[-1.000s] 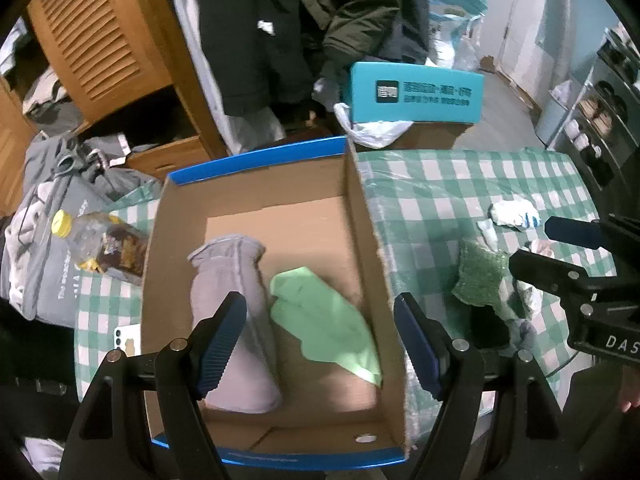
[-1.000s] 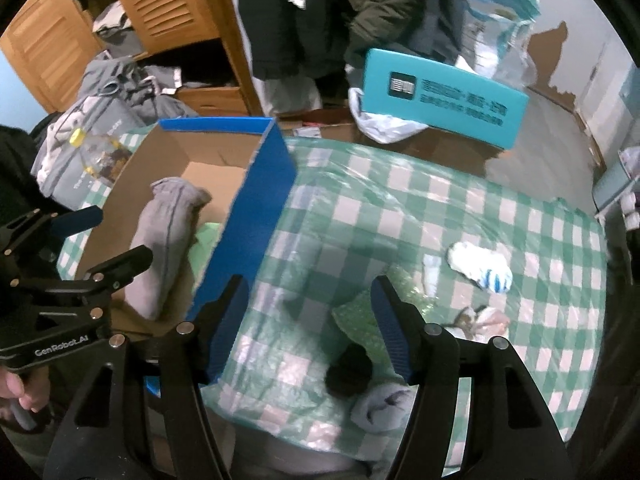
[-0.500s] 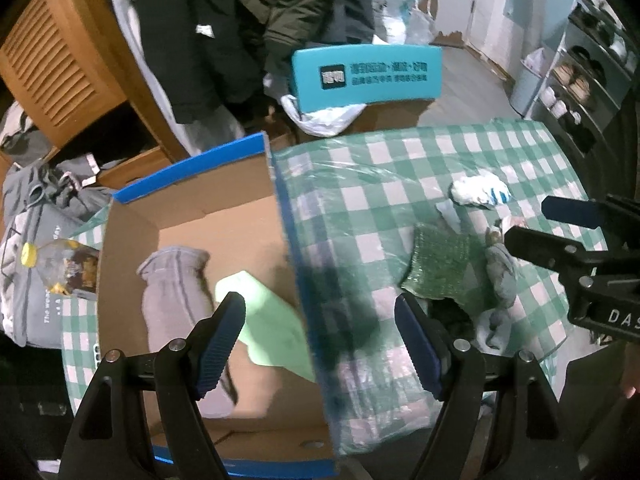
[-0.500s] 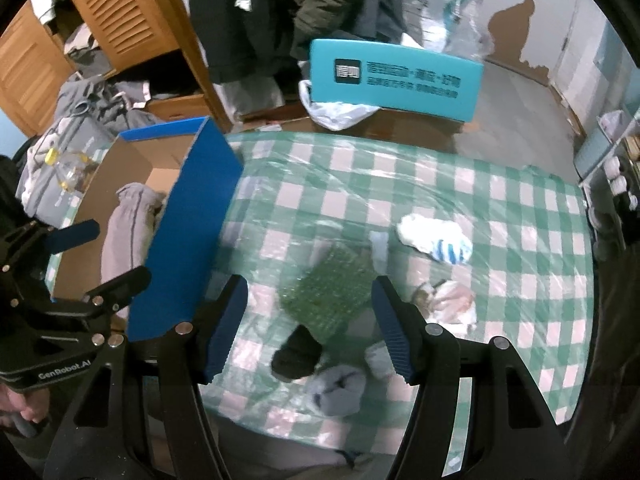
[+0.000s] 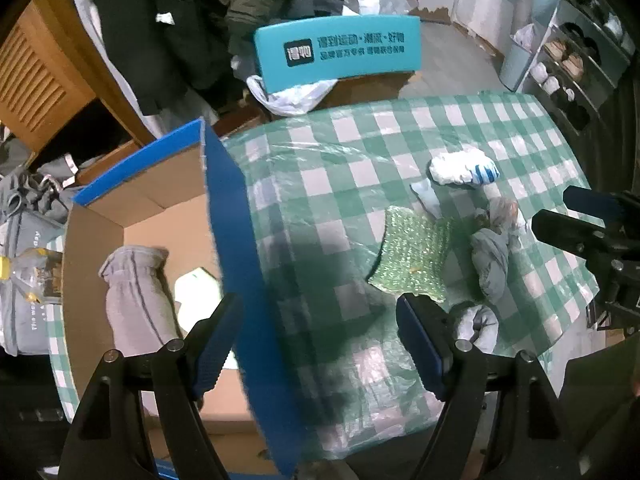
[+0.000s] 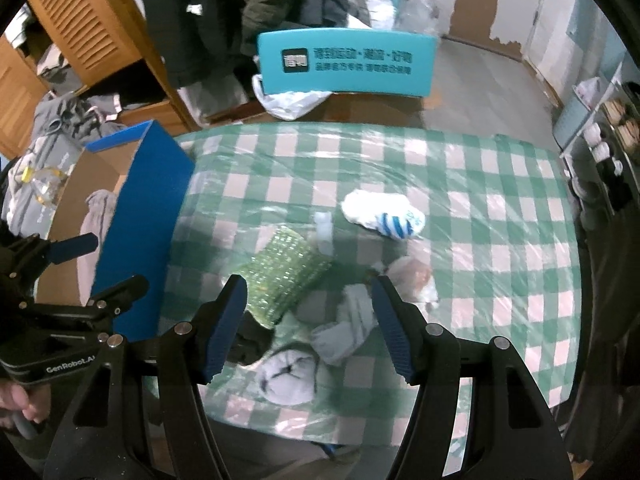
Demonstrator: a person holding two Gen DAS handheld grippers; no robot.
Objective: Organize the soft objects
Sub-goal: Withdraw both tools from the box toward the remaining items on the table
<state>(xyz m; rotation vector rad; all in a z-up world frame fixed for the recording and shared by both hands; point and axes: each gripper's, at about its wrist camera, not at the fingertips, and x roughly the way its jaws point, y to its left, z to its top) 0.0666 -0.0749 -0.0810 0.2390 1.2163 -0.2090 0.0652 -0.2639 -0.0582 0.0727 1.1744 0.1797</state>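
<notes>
**Several soft items loose on desk, two already boxed**

Five or so soft pieces lie clustered near the desk's (image 6: 500, 184) near edge: green sparkly cloth (image 6: 282, 276), grey sock (image 6: 348, 328), rolled pale-blue sock (image 6: 288, 376), small black item (image 6: 250, 344), white sock with blue stripes (image 6: 384, 216) farther off. Cardboard box (image 5: 228, 216) at left holds a grey sock roll (image 5: 138, 296) and a pale green cloth (image 5: 198, 300).

Step in hand, as judged: reaching for the next loose piece. Next move calls for lowering onto one item and closing without snagging its neighbours.

Right gripper (image 6: 308, 324): jaws wide, empty, hovering over the cluster, grey sock between them in view.

Left gripper (image 5: 316, 348): jaws wide, empty, straddling the box's blue wall; cluster lies to its right.
</notes>
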